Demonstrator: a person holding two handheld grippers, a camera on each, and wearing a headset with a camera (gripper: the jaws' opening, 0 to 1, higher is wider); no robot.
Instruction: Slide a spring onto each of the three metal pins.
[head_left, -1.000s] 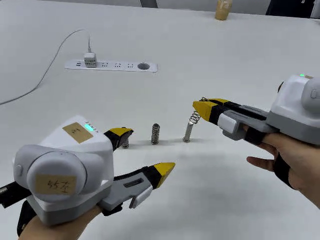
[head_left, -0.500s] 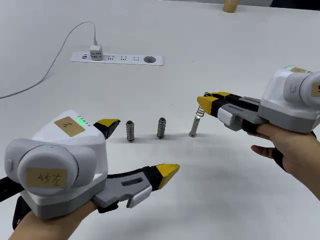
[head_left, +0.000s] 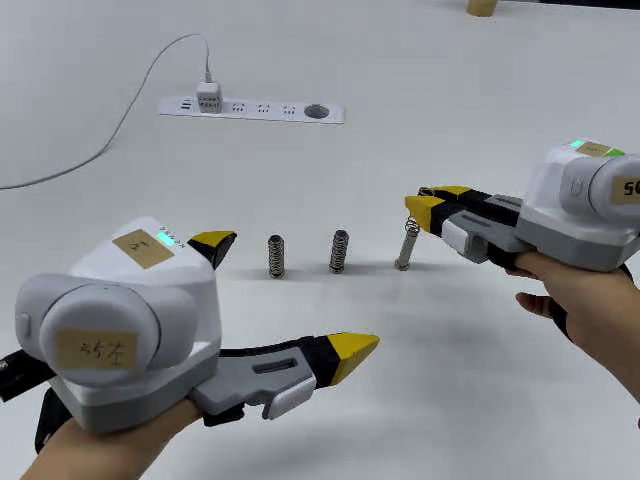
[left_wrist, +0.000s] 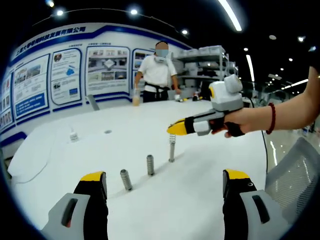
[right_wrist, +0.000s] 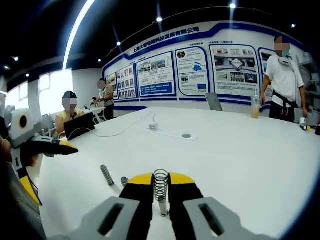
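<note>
Three metal pins stand in a row on the white table (head_left: 330, 400). The left pin (head_left: 276, 256) and the middle pin (head_left: 339, 251) each carry a spring. My right gripper (head_left: 424, 203) is shut on a third spring (head_left: 411, 228), which sits over the top of the right pin (head_left: 403, 260); the pin's lower part is bare. In the right gripper view the spring (right_wrist: 160, 184) stands upright between the yellow tips, with the pin (right_wrist: 161, 208) below. My left gripper (head_left: 285, 295) is open and holds nothing, just left of and nearer than the row (left_wrist: 150, 164).
A white power strip (head_left: 250, 108) with a charger (head_left: 208, 97) and cable lies at the back left. A cup (head_left: 482, 6) stands at the far edge. A person (right_wrist: 283, 75) stands beyond the table and others (right_wrist: 70, 112) sit at its far left side.
The right gripper has brought the tilted spring upright over the right pin. The left gripper has drawn away from the left pin, which now shows in full. The head camera has shifted.
</note>
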